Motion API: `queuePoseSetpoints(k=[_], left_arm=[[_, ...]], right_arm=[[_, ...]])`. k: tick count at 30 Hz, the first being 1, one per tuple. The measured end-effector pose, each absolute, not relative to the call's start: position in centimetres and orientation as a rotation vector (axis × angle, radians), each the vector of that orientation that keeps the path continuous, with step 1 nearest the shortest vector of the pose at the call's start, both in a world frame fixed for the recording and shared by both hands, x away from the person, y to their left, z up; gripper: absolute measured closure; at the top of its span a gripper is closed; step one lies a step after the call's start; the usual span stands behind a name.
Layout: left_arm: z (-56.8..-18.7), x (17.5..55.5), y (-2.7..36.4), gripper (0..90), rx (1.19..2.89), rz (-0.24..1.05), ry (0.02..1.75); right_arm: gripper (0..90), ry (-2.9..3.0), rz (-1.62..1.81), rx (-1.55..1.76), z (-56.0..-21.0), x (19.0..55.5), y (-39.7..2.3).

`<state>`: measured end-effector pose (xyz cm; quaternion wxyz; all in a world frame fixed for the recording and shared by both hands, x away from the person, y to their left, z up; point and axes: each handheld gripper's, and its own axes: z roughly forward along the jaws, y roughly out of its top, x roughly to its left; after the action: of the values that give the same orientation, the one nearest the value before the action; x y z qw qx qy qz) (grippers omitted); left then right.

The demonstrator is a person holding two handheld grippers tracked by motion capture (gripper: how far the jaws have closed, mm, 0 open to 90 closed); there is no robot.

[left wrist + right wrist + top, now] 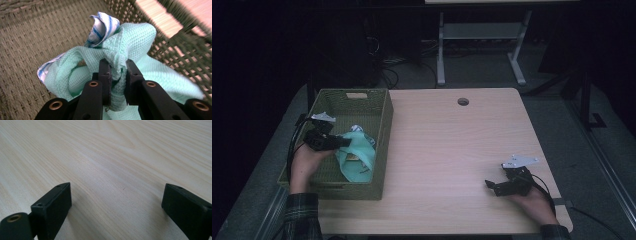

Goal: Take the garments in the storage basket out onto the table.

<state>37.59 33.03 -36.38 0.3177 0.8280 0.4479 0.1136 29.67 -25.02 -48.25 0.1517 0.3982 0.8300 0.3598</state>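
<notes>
High view overlooks table; claw cameras sit seemingly close.

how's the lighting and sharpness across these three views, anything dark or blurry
High view: dim, the room behind the table nearly black. Left gripper view: bright and sharp on the mint cloth, the basket weave slightly soft. Right gripper view: evenly lit wood grain, the near jaws a little soft.

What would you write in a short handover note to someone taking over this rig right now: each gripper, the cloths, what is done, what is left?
Left gripper: shut on a fold of the mint cloth, inside the green woven basket.
Right gripper: open, holding nothing, resting on the wooden table.
A blue-striped cloth lies bunched against the mint one in the basket.
Done: the mint cloth is gripped.
Left: probably lift it out onto the table.
</notes>
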Motion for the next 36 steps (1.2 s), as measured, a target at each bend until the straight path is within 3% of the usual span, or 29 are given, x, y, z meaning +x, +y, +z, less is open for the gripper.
queuePoseSetpoints(k=[12, 36], left_arm=[[-33.9, 36.6, 33.3, 78.0, 2.028, 0.299, 1.111], [-25.9, 37.0, 30.6, 78.9, 1.97, 0.293, 0.891]], right_arm=[[8.7, 2.382, 1.033, 1.143, -48.3, 29.7, -25.0], [8.8, 2.38, 1.032, 1.145, -48.3, 29.7, -25.0]])
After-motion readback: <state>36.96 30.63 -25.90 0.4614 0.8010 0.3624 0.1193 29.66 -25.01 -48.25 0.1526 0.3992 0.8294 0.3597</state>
